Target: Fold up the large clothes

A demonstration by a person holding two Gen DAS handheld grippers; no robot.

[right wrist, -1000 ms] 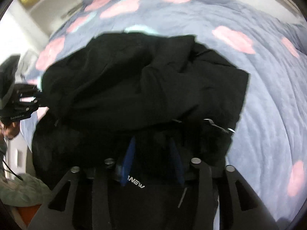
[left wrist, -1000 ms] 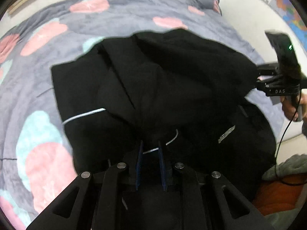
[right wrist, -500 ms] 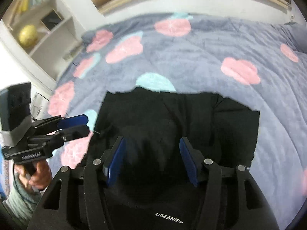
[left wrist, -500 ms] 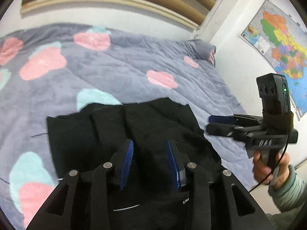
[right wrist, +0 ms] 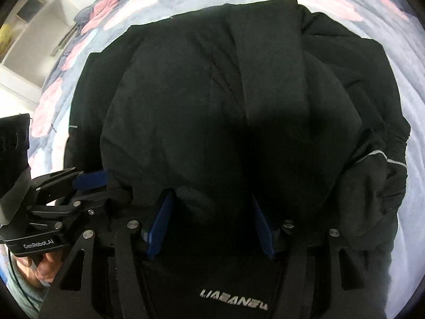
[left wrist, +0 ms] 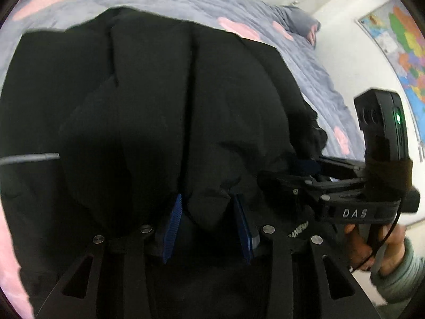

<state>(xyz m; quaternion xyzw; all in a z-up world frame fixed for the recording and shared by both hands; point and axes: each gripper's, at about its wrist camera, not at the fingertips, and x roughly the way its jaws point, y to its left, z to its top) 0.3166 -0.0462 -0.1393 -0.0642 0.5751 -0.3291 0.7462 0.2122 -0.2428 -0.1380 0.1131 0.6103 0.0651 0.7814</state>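
Note:
A large black jacket (left wrist: pixel 159 93) (right wrist: pixel 239 79) lies folded in a thick bundle on the bed. My left gripper (left wrist: pixel 207 202) is low over its near edge, jaws opening, with a loose fold of black cloth between the blue pads, which do not press on it. My right gripper (right wrist: pixel 211 196) stands open beside it with a bulge of the same cloth between its pads. Each gripper shows in the other's view: the right gripper (left wrist: pixel 305 170) at the jacket's right side, the left gripper (right wrist: pixel 106 183) at its left. A sleeve with a reflective stripe (right wrist: pixel 382 156) hangs at the right.
The grey-blue quilt (left wrist: pixel 318 79) (right wrist: pixel 411 106) with pink patches surrounds the jacket. A map (left wrist: pixel 406 40) hangs on the white wall to the right. White shelves (right wrist: pixel 24 34) stand at the far left. A hand (left wrist: pixel 372 252) in a grey-green sleeve holds the right gripper.
A second ago both grippers were nearly shut on the jacket's edge. They let go, rose open above the bed, and have now dropped onto the near fold, cloth between their pads.

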